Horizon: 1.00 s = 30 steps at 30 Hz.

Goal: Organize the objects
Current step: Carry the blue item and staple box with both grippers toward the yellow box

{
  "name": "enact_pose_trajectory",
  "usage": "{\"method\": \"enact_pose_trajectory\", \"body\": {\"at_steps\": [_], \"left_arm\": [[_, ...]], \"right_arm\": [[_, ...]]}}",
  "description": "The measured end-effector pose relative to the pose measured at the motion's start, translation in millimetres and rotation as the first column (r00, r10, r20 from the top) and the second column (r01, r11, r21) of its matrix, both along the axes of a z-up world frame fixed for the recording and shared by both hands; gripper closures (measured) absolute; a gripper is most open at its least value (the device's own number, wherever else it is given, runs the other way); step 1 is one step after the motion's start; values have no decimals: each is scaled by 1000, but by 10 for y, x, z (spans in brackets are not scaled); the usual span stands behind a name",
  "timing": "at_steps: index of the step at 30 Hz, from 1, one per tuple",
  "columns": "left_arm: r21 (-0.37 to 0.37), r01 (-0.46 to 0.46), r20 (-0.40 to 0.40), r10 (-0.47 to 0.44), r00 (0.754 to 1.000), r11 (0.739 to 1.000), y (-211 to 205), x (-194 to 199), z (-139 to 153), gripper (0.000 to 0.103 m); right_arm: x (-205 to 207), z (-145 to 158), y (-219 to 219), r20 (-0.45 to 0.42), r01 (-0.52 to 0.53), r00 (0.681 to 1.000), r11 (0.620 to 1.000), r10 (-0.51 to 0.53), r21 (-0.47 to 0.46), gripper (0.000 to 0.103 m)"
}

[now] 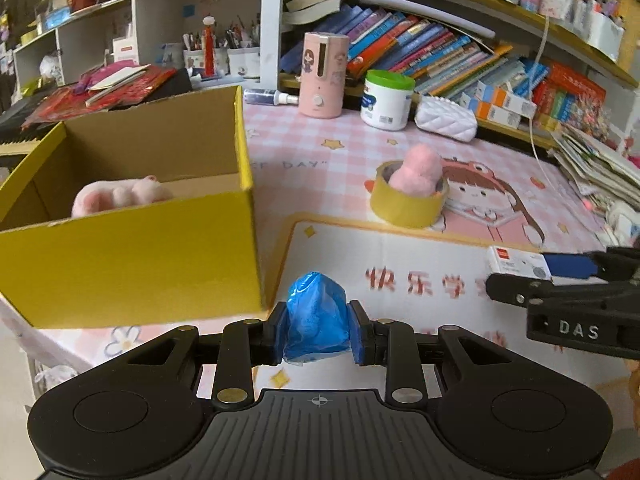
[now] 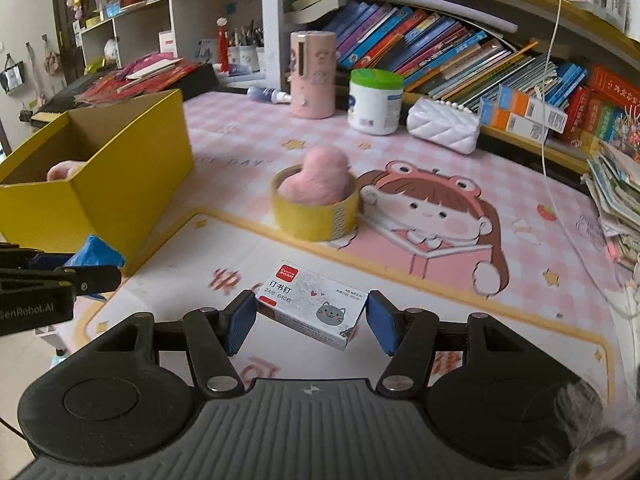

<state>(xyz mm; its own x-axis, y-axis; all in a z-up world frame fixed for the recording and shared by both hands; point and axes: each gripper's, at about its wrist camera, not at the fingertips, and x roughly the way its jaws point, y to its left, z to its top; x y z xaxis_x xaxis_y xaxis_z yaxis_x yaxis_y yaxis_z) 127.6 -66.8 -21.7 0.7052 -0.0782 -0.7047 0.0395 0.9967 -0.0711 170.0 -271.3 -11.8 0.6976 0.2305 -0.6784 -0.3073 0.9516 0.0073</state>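
Note:
My left gripper (image 1: 318, 332) is shut on a crumpled blue plastic bundle (image 1: 316, 312), held over the desk mat just right of the open yellow cardboard box (image 1: 132, 264). A pink plush (image 1: 120, 196) lies inside that box. My right gripper (image 2: 312, 316) is shut on a small white staple box (image 2: 312, 304) with a red label and a grey cat face, held slanted above the mat. In the right wrist view the left gripper (image 2: 80, 268) with the blue bundle (image 2: 94, 254) shows at the left edge, beside the yellow box (image 2: 132, 184).
A yellow tape roll (image 2: 316, 212) with a pink plush (image 2: 320, 176) inside it stands mid-desk. At the back stand a pink humidifier (image 2: 312, 76), a white jar with a green lid (image 2: 374, 100), a quilted white pouch (image 2: 442, 124) and leaning books. Stacked papers (image 2: 616, 192) lie at the right.

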Motion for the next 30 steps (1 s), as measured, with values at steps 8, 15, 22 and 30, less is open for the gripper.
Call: {"method": "enact_pose_trajectory", "body": {"at_steps": [8, 15, 22, 30], "left_arm": [[1, 31, -15, -31, 999, 1000, 440, -402, 13, 74], [7, 40, -24, -40, 999, 999, 826, -734, 18, 74], [17, 42, -25, -42, 999, 999, 1151, -1031, 21, 74], [15, -3, -3, 3, 1000, 1000, 1535, -1347, 60, 74]], "right_arm": [[-415, -1, 480, -22, 12, 1000, 1000, -12, -15, 45], [-812, -31, 908, -41, 9, 999, 1000, -9, -16, 45], [-1117, -51, 1273, -45, 13, 999, 1000, -13, -3, 45], [-1350, -48, 1660, -38, -21, 999, 1000, 21, 10, 45]]}}
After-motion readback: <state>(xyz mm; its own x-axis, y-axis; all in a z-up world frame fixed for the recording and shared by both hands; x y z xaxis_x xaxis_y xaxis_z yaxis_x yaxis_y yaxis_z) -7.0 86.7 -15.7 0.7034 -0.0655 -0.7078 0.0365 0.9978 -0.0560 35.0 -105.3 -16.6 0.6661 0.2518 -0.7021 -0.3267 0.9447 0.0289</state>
